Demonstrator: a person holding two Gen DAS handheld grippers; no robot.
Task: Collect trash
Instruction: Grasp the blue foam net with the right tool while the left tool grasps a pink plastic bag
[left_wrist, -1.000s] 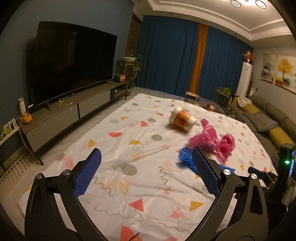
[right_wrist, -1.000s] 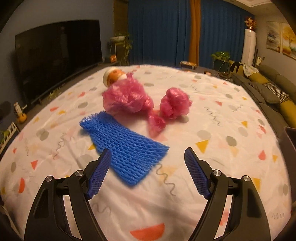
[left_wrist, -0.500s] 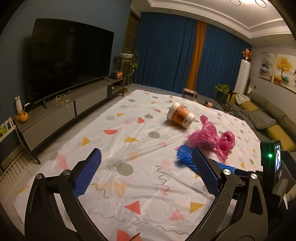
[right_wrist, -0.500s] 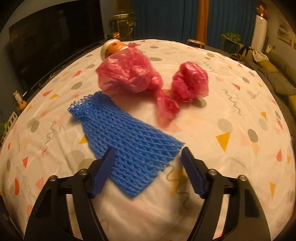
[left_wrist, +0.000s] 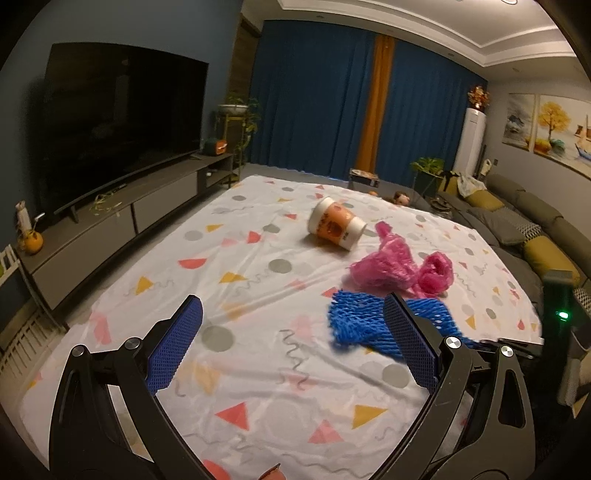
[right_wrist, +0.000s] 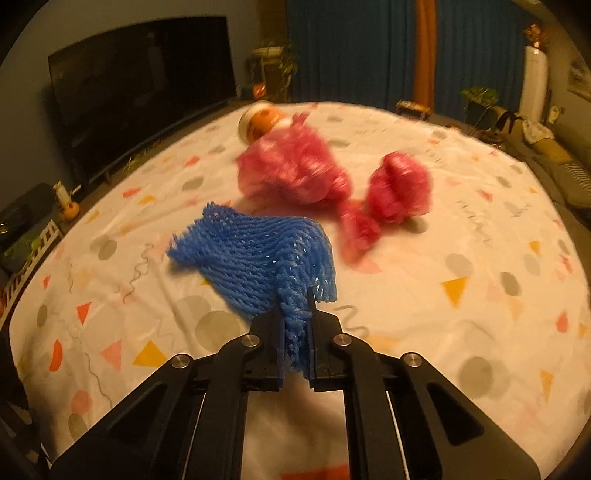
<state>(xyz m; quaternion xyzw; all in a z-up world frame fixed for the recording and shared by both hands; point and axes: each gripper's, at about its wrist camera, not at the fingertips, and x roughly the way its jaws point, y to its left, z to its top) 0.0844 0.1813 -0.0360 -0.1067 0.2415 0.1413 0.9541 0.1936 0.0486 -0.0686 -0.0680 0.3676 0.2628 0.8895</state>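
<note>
My right gripper (right_wrist: 295, 321) is shut on the near end of a blue foam net (right_wrist: 255, 254), whose far part rests on the patterned tablecloth (right_wrist: 461, 314). Behind it lie a crumpled pink plastic bag (right_wrist: 291, 170) with a second pink wad (right_wrist: 400, 188), and an orange-and-white paper cup (right_wrist: 258, 120) on its side. My left gripper (left_wrist: 291, 339) is open and empty above the cloth, left of the blue net (left_wrist: 358, 321). The pink bag (left_wrist: 391, 266) and cup (left_wrist: 334, 223) lie beyond it.
A TV (left_wrist: 122, 122) on a low grey cabinet (left_wrist: 110, 229) stands to the left. A sofa with cushions (left_wrist: 535, 240) runs along the right. Blue curtains (left_wrist: 314, 103) hang at the back. A dark device with a green light (left_wrist: 561, 314) is at the right edge.
My right gripper moved forward over the blue net's near end and closed on it, bunching it up. The left gripper stayed open and shifted only slightly.
</note>
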